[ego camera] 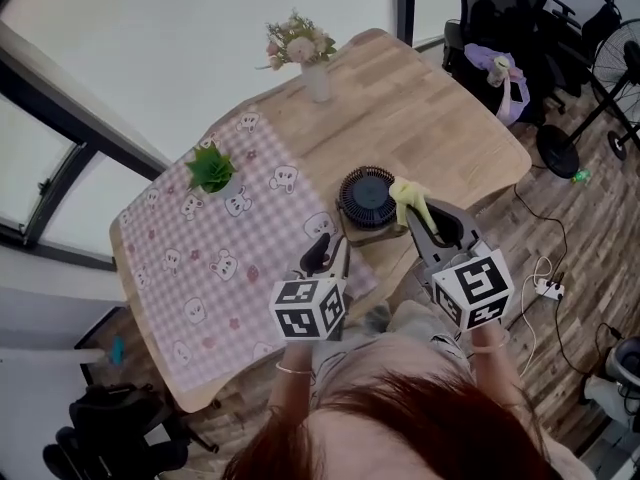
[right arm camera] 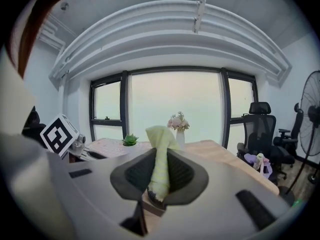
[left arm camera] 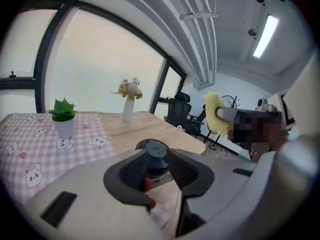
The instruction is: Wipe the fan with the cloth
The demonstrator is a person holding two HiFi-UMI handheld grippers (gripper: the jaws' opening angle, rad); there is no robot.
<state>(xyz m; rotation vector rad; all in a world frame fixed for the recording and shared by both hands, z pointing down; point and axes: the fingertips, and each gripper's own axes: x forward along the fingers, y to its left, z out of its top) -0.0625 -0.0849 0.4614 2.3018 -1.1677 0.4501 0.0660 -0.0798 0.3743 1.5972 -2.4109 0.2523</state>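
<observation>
Head view: the small round black grilled fan (ego camera: 368,198) sits on the wooden desk (ego camera: 430,118) just ahead of both sets of fingers. The right gripper (ego camera: 418,216) is nearer and carries the pale yellow cloth (ego camera: 408,200) beside the fan's right rim. Left gripper view: the left gripper (left arm camera: 159,173) has its fingers wide and empty, with the fan directly beyond the gap. Right gripper view: the fingers clamp the cloth, its long axis upright between them.

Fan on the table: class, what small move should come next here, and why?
Probably ease the left gripper forward and close it on the fan to steady it. Its jaws stand open and empty with the fan just ahead, while the right gripper pinches the yellow cloth beside the fan, ready to wipe.
</observation>
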